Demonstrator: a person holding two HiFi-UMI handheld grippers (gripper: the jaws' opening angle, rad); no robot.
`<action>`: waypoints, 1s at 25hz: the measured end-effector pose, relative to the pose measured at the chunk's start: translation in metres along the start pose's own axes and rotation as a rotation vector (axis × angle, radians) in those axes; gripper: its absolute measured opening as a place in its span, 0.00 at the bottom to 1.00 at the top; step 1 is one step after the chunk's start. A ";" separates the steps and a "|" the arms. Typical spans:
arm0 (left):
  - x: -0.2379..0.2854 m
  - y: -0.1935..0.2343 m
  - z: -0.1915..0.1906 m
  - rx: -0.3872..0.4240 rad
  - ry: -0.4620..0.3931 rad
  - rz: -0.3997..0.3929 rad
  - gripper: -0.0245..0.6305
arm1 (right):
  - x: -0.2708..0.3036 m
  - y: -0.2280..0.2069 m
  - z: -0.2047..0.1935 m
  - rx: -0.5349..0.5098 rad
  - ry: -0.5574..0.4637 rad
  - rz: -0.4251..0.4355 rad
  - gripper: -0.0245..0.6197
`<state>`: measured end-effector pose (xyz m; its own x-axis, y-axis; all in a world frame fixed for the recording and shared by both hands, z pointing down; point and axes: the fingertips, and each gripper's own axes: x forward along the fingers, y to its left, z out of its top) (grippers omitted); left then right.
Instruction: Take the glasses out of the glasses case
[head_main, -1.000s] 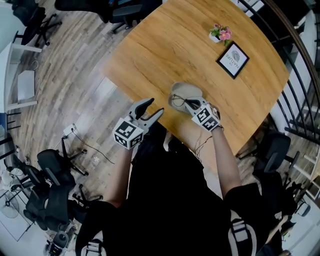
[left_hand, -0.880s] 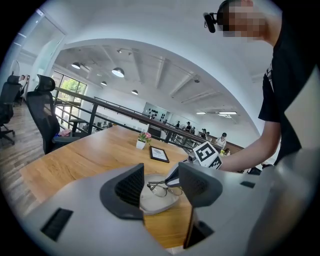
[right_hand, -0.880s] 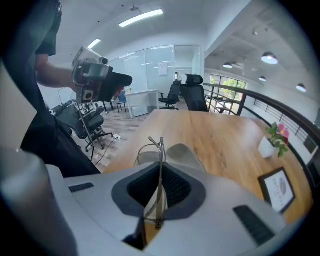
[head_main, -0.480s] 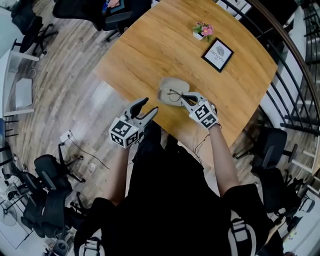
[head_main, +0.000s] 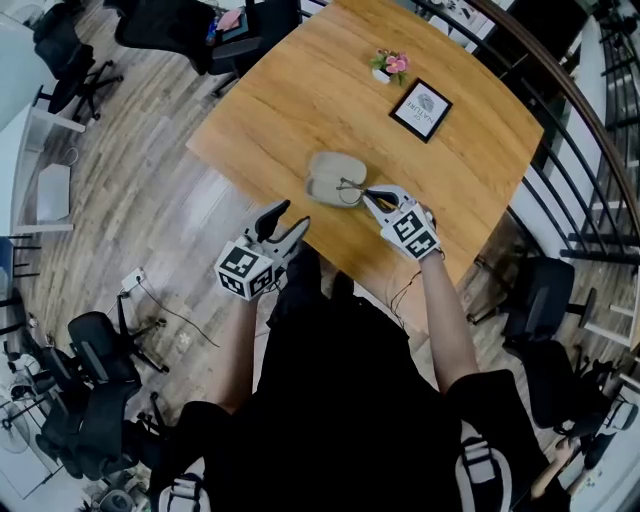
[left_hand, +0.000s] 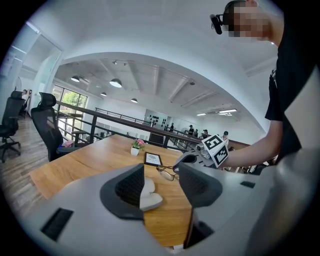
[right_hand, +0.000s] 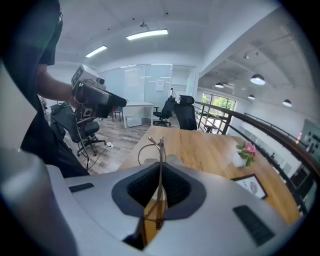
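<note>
The beige glasses case (head_main: 330, 178) lies open on the wooden table (head_main: 300, 90). My right gripper (head_main: 366, 194) is shut on one temple arm of the thin-framed glasses (head_main: 350, 185) and holds them just above the case's right edge. In the right gripper view the glasses (right_hand: 159, 150) stick out upright from the shut jaws of my right gripper (right_hand: 159, 192), with the case (right_hand: 172, 160) below. My left gripper (head_main: 291, 214) stands open and empty off the table's near edge. In the left gripper view the case (left_hand: 148, 195) shows between the jaws of my left gripper (left_hand: 161, 182), with the glasses (left_hand: 167, 172) beyond.
A small pot of pink flowers (head_main: 388, 66) and a black picture frame (head_main: 420, 108) stand at the table's far side. A black railing (head_main: 580, 150) runs along the right. Office chairs (head_main: 100, 350) stand on the wood floor to the left.
My right gripper has risen with the glasses, drawing them up and to the right out of the case. My left gripper has drifted up, still open.
</note>
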<state>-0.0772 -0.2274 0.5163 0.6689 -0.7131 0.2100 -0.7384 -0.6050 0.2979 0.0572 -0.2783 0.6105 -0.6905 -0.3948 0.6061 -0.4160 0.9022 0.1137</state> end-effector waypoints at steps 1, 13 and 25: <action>-0.001 -0.004 0.001 0.005 -0.004 0.003 0.39 | -0.004 0.000 0.001 -0.004 -0.007 -0.005 0.08; -0.013 -0.047 0.016 0.086 -0.036 0.015 0.39 | -0.058 -0.008 -0.005 0.011 -0.081 -0.076 0.08; -0.021 -0.072 0.027 0.141 -0.056 0.032 0.39 | -0.078 -0.002 -0.002 -0.033 -0.107 -0.097 0.07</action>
<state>-0.0409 -0.1784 0.4655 0.6418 -0.7490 0.1643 -0.7667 -0.6224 0.1574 0.1134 -0.2493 0.5644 -0.7081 -0.4949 0.5036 -0.4652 0.8636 0.1944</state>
